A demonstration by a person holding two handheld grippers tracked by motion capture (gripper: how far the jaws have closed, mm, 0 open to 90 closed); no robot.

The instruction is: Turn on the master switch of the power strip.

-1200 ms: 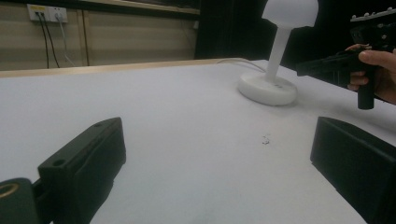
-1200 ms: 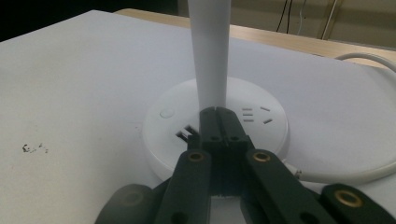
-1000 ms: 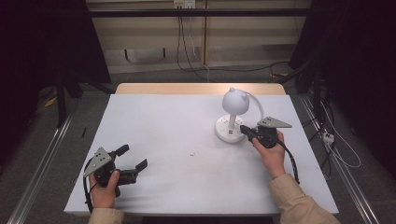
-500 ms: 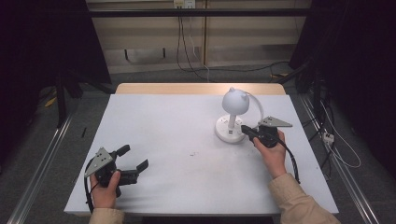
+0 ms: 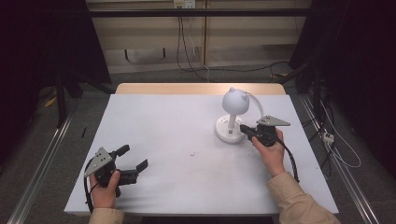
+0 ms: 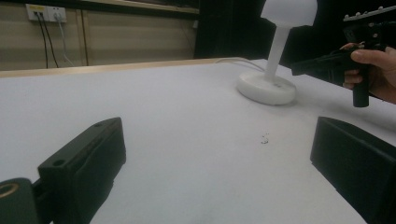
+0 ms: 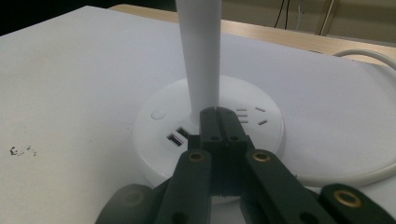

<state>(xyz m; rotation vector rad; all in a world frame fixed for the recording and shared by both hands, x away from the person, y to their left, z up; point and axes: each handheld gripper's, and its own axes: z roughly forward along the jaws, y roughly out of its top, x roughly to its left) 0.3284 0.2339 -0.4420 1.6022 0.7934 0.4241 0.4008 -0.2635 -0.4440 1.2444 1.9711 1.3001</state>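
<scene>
While the person's forearms come in from the bottom of the high view, the white desk lamp (image 5: 232, 116) stands on the right half of the white table (image 5: 163, 140), well apart from the left gripper (image 5: 133, 158). Left gripper sits near the front left corner, jaws spread wide, nothing between them. Right gripper (image 5: 243, 129) points at the lamp's round base, tips at or over its rim; jaws look closed together.

Left gripper view: both black jaws far apart at the frame's bottom corners, bare tabletop between. Lamp base (image 6: 267, 87) far off at upper right, the right hand (image 6: 373, 70) and its gripper just beside it. Small dark speck (image 6: 265, 138) on the table between.

Right gripper view: jaws pressed together, holding nothing, tips over the base top at the foot of the lamp stem (image 7: 200, 51). Round button (image 7: 159, 114) lies to the left of the tips, sockets nearby.

Judgement: likely heading for a press on the base; the button looks untouched, so the press is still left. Lamp shows no glow.
</scene>
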